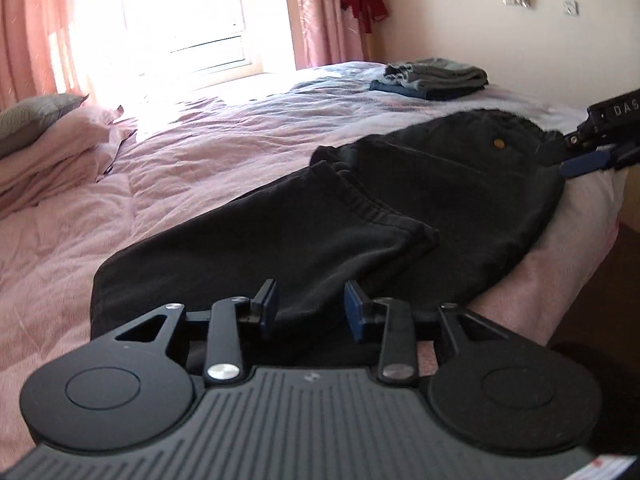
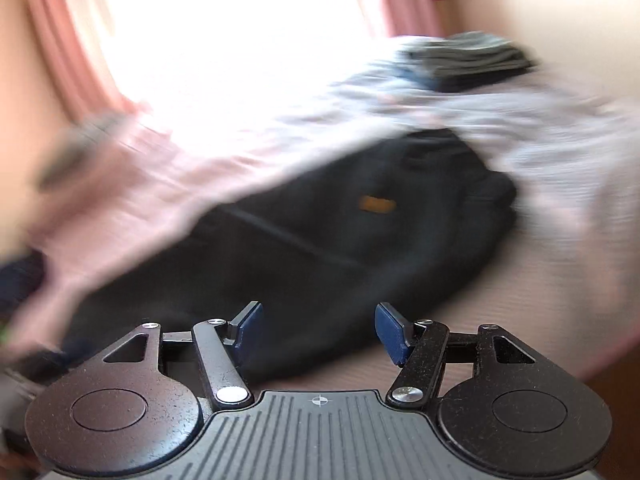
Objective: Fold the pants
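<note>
Black pants [image 1: 304,240] lie along the near edge of a pink bed [image 1: 192,160], the legs doubled back so the ribbed cuffs [image 1: 380,216] rest near the waist, which has a small amber button [image 1: 498,143]. My left gripper [image 1: 311,310] hovers at the folded end with its blue pads apart; the cloth shows in the gap but nothing is pinched. My right gripper [image 1: 592,156] reaches in at the waist end from the right edge. The right wrist view is blurred: there the right gripper [image 2: 320,332] stands wide open over the pants [image 2: 320,248], holding nothing.
A stack of folded grey and blue clothes [image 1: 436,76] sits at the bed's far right corner. Pillows [image 1: 40,120] lie at the left. A bright window with pink curtains [image 1: 324,12] stands behind. The bed's edge drops off at the right [image 1: 580,240].
</note>
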A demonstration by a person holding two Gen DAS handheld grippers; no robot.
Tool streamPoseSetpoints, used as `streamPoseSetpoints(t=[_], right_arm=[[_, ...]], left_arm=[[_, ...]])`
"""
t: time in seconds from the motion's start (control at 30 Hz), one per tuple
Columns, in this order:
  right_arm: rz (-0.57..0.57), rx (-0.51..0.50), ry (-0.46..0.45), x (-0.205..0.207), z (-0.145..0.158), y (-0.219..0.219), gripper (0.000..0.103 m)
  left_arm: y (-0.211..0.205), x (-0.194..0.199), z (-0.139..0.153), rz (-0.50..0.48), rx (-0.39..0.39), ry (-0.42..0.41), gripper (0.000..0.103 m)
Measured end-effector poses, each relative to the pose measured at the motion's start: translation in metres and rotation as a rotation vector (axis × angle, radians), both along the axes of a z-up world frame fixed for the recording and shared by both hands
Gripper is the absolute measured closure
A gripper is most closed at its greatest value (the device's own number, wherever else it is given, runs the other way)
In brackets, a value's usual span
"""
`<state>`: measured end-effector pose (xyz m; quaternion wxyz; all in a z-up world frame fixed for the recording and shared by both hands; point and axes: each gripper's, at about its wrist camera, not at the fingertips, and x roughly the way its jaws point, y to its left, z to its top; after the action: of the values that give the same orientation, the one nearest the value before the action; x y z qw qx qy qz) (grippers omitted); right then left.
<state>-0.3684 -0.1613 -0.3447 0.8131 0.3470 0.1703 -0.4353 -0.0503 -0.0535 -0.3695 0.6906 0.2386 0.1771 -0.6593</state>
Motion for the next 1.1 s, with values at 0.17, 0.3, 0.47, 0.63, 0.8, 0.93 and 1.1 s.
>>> streamPoseSetpoints(t=[0.17,0.3,0.47,0.63,0.8,0.93,1.1], right_arm=[[0.141,0.240,-0.375,0.039,-0.036,-0.025,0.050],[0.114,0.443,-0.436,0.072,-0.067,-0.035,0.065],[0.014,0.479,-0.430,0.088,-0.084,-0.037,0.066],[-0.018,0.391,-0.405,0.099,-0.082,-0.038,0.093],[0.016,0.139,-0.304,0.105,-0.055,-0.003,0.096],[-0.019,0.148,-0.216,0.104,-0.069,0.005,0.096],[-0.025,0.089,-0.209,0.107,-0.065,0.015,0.096]], left_arm=[[0.026,0.046,0.014,0.172,-0.003,0.162,0.072],[0.039,0.069,0.016,0.223,-0.005,0.218,0.072],[0.044,0.076,0.012,0.218,-0.010,0.220,0.071],[0.038,0.077,0.005,0.215,-0.004,0.219,0.072],[0.036,0.077,0.008,0.200,-0.007,0.192,0.076],[0.033,0.076,0.006,0.171,0.008,0.175,0.079],[0.033,0.071,0.005,0.161,0.015,0.141,0.080]])
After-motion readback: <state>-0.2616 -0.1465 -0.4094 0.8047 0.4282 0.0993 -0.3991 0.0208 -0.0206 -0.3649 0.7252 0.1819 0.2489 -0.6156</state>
